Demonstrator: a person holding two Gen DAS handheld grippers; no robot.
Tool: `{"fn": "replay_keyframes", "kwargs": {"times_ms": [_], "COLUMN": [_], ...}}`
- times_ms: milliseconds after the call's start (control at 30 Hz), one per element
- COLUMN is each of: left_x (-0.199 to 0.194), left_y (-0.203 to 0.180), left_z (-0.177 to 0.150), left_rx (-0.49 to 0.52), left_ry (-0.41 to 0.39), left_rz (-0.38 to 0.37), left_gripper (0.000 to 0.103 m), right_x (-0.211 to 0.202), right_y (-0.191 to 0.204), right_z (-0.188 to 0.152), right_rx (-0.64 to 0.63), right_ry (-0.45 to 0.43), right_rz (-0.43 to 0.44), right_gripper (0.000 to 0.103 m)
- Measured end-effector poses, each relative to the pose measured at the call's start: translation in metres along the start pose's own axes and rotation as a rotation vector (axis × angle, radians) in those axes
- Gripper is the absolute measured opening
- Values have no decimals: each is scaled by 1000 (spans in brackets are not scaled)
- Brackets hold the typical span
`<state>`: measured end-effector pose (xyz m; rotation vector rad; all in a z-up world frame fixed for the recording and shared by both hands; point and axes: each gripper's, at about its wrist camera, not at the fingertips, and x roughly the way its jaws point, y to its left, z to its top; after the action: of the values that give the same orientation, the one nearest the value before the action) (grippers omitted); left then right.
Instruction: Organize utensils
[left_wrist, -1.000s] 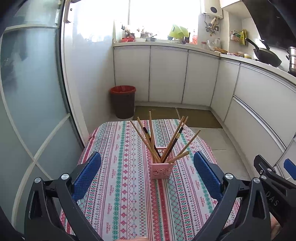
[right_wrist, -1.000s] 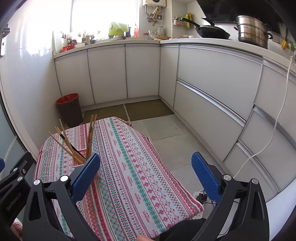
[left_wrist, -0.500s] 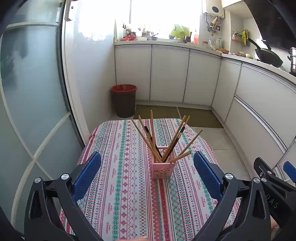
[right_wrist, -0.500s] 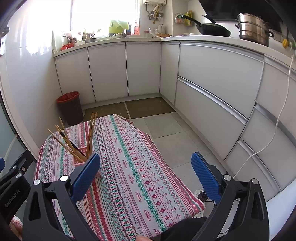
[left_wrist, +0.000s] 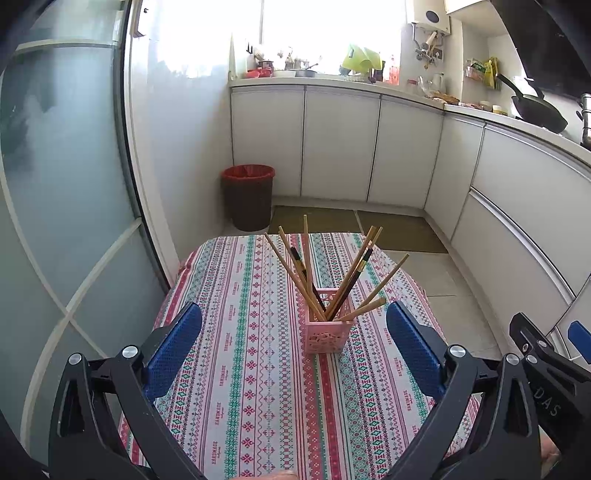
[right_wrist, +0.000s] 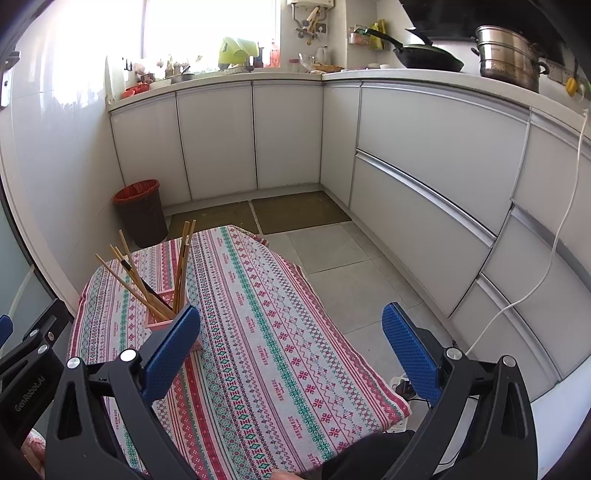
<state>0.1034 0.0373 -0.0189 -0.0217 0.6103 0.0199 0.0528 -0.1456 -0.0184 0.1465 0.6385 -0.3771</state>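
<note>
Chopsticks (left_wrist: 325, 280) stood splayed in the pink holder (left_wrist: 327, 326) near the table's (left_wrist: 236, 387) middle; your left tool (left_wrist: 293, 349) and right tool (right_wrist: 291, 350) gaped wide, empty; you should have approached slowly from above

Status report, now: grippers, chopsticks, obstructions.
Left gripper and right gripper open, empty. Chopsticks upright, fanned in pink holder on tablecloth. Nothing blocking approach.

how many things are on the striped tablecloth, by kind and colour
light wooden chopsticks: 7
dark brown chopsticks: 2
pink plastic lattice holder: 1
total: 10
All the chopsticks stand fanned out in the holder, so the overlap near its mouth makes the chopstick counts a best reading.
</note>
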Motion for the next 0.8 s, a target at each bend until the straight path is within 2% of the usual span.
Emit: {"fn": "replay_keyframes", "kwargs": {"times_ms": [800], "left_x": [3], "left_y": [2], "left_z": [-3], "left_rx": [-16], "left_ry": [9], "left_rz": [10], "left_gripper": [96], "right_x": [4], "right_y": [2], "right_z": [-4], "right_rx": [-7], "right_ry": [14], "right_rz": [-1], "right_gripper": [96]}}
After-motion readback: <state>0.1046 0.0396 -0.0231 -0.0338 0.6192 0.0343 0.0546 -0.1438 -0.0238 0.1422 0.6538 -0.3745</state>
